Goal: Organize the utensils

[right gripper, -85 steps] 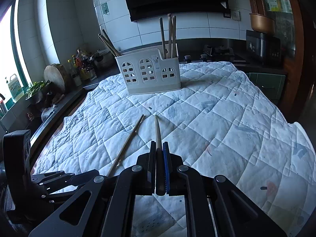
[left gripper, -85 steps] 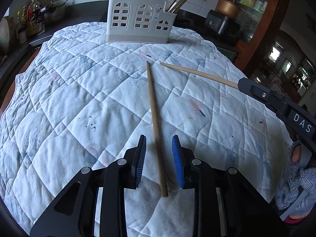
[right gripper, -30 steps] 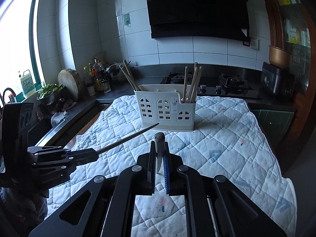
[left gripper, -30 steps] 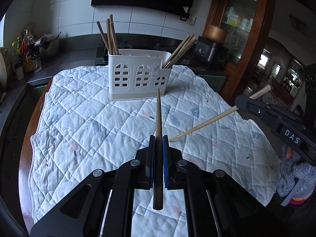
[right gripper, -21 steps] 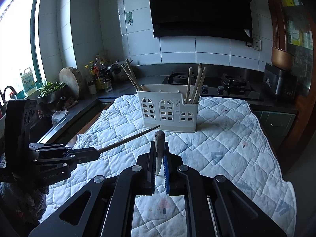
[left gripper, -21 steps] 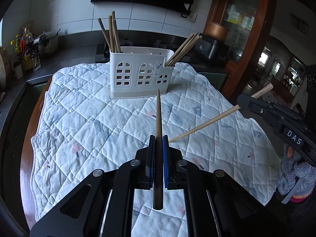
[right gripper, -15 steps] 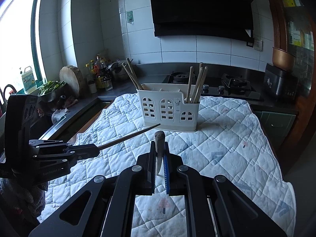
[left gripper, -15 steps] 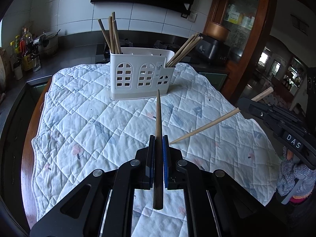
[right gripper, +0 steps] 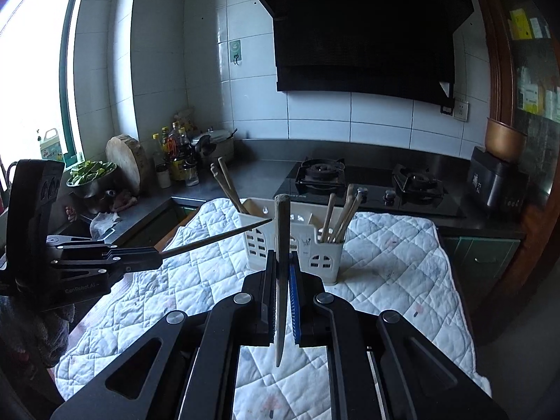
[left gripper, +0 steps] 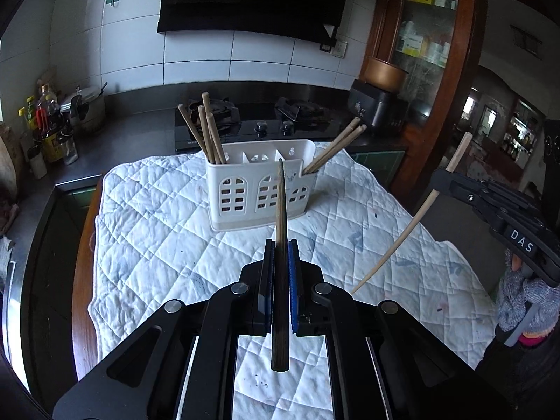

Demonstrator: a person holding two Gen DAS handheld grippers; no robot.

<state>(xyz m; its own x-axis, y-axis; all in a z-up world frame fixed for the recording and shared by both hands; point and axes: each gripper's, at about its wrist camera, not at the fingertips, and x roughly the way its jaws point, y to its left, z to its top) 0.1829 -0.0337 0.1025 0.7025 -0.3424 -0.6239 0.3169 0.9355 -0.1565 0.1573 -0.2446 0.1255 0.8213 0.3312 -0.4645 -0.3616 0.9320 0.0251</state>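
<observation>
A white utensil holder (left gripper: pixel 259 189) with arched cut-outs stands on the quilted cloth, also in the right wrist view (right gripper: pixel 297 245). Several wooden chopsticks (left gripper: pixel 206 133) lean in its left end and a few more (left gripper: pixel 336 147) in its right end; the middle slots look empty. My left gripper (left gripper: pixel 280 252) is shut on a dark chopstick (left gripper: pixel 281 210) pointing at the holder, held in the air. My right gripper (right gripper: pixel 281 262) is shut on a chopstick (right gripper: pixel 281 231) held steeply, thick end up. Each gripper also shows in the other view, the right (left gripper: pixel 490 203) and the left (right gripper: pixel 87 262).
A white quilted cloth (left gripper: pixel 157 231) covers the table, with the wooden table edge (left gripper: pixel 82 280) at left. Behind are a gas hob (right gripper: pixel 367 182), a dark counter with bottles (right gripper: pixel 175 154), a chopping block (right gripper: pixel 124 161) and a rice cooker (right gripper: pixel 497 178).
Both grippers have lifted their chopsticks off the cloth and risen well above the table. The right chopstick has tilted steeper, thick end up. The views now look down into the holder.
</observation>
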